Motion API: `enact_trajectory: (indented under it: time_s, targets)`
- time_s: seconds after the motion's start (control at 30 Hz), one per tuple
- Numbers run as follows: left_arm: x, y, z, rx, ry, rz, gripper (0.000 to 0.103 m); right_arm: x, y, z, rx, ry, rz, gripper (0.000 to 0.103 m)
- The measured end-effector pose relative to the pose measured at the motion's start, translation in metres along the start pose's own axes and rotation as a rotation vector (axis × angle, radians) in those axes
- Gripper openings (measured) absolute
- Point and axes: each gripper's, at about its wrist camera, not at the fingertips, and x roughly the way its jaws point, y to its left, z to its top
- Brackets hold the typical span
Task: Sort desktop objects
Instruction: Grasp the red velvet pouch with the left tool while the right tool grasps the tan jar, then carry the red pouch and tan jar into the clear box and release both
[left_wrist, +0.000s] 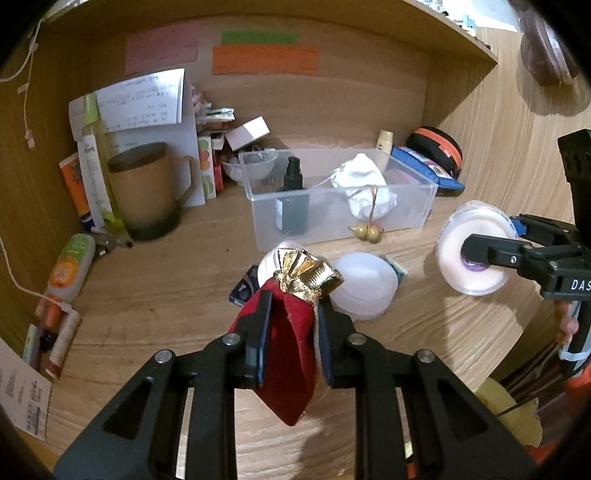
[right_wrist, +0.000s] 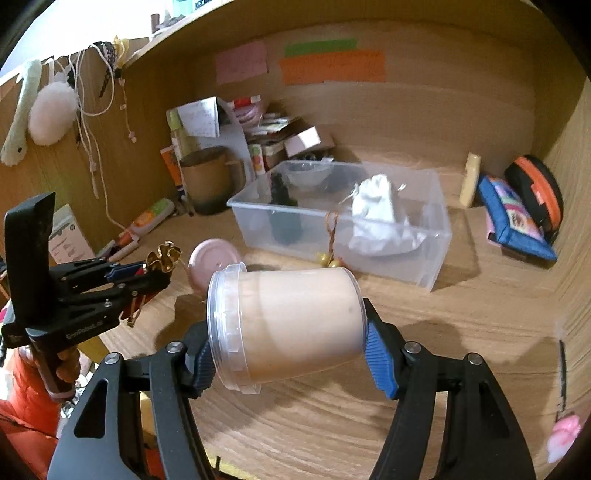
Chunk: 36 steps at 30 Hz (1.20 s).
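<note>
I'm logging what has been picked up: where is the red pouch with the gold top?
In the left wrist view, the red pouch hangs clamped in the left gripper above the desk, just in front of the clear plastic bin.

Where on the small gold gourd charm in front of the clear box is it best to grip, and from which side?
Probably the narrow waist of the gourd charm, approached from above with the jaws closing across it. It lies on its side on the desk, right against the front wall of the clear box, so a level approach from behind is blocked. Its cord runs up over that wall and could snag.
</note>
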Motion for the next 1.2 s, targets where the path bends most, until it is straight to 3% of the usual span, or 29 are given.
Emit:
enact_trajectory:
  time_s: [0.57, 0.87, 1.2]
  targets:
    - [-0.014, 0.013, 0.057, -0.007, -0.071, -0.05, 0.022, -0.007, -0.02, 0.032, 0.01, -0.053, 0.004, 0.064]
    - [0.001, 0.018, 0.09, -0.028, -0.075, -0.106, 0.022, 0.0, -0.035, 0.053, 0.015, -0.065, -0.005, 0.064]
    - [0.034, 0.025, 0.129, -0.01, -0.068, -0.086, 0.022, 0.025, -0.053, 0.086, 0.002, -0.071, -0.025, 0.064]
